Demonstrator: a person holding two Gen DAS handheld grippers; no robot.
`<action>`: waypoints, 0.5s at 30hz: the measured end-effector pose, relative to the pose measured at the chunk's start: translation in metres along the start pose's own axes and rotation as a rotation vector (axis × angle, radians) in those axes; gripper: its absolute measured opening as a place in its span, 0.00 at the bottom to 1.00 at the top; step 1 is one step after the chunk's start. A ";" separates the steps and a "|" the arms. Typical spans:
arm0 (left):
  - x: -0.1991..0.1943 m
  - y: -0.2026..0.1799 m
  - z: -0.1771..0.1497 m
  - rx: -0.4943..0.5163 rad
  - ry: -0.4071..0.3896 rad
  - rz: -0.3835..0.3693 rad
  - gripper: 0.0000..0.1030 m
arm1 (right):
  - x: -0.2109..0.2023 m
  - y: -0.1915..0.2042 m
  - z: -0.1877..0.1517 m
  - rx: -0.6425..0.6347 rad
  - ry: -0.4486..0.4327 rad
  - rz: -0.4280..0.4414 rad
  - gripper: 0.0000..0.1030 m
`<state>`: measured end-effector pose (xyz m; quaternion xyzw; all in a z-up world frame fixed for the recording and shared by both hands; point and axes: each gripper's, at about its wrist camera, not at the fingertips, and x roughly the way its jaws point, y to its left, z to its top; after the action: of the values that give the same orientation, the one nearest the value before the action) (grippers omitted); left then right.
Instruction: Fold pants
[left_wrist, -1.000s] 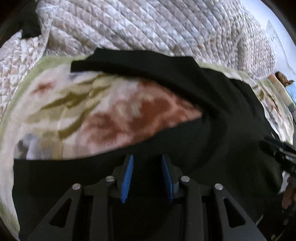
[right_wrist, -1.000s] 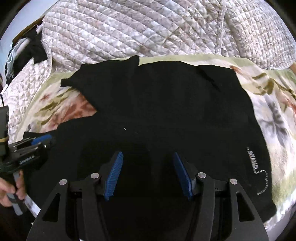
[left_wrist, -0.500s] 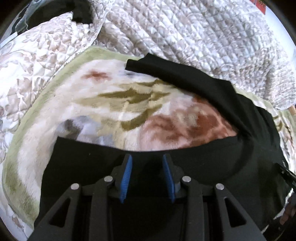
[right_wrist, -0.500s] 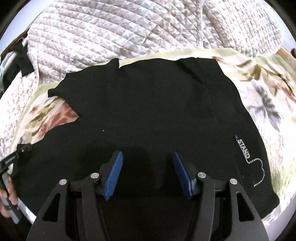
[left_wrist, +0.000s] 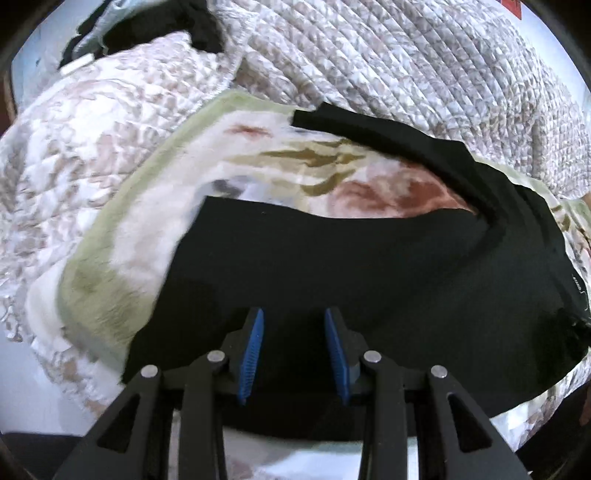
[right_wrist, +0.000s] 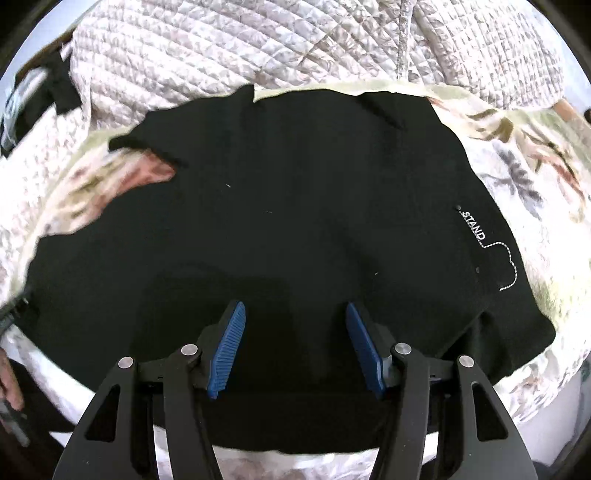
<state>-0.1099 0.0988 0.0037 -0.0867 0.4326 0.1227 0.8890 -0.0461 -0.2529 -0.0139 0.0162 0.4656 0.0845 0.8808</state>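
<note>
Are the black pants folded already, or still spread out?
Mostly spread: black pants lie flat on the floral blanket, legs apart.

You get soft, even daylight; the black pants (right_wrist: 295, 206) swallow detail; fisheye bends the edges; the left view's quilt (left_wrist: 92, 147) smears with blur.

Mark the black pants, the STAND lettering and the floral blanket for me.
black pants (right_wrist: 295, 184): right wrist view, middle of the spread fabric.
STAND lettering (right_wrist: 474, 226): right wrist view, white letters near the right edge.
floral blanket (left_wrist: 155, 229): left wrist view, bare patch left of the pants.
</note>
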 end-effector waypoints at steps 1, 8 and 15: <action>-0.002 0.003 -0.002 -0.016 0.004 0.001 0.36 | -0.004 0.001 -0.001 0.004 -0.005 0.013 0.56; -0.005 0.011 -0.013 -0.058 0.033 0.023 0.36 | 0.001 0.010 -0.012 -0.033 0.041 0.019 0.56; -0.007 -0.010 0.008 0.010 0.038 -0.054 0.37 | -0.009 0.003 0.005 -0.006 0.007 0.079 0.56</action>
<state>-0.1051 0.0909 0.0149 -0.0961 0.4477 0.0947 0.8840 -0.0474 -0.2510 -0.0039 0.0316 0.4675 0.1208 0.8751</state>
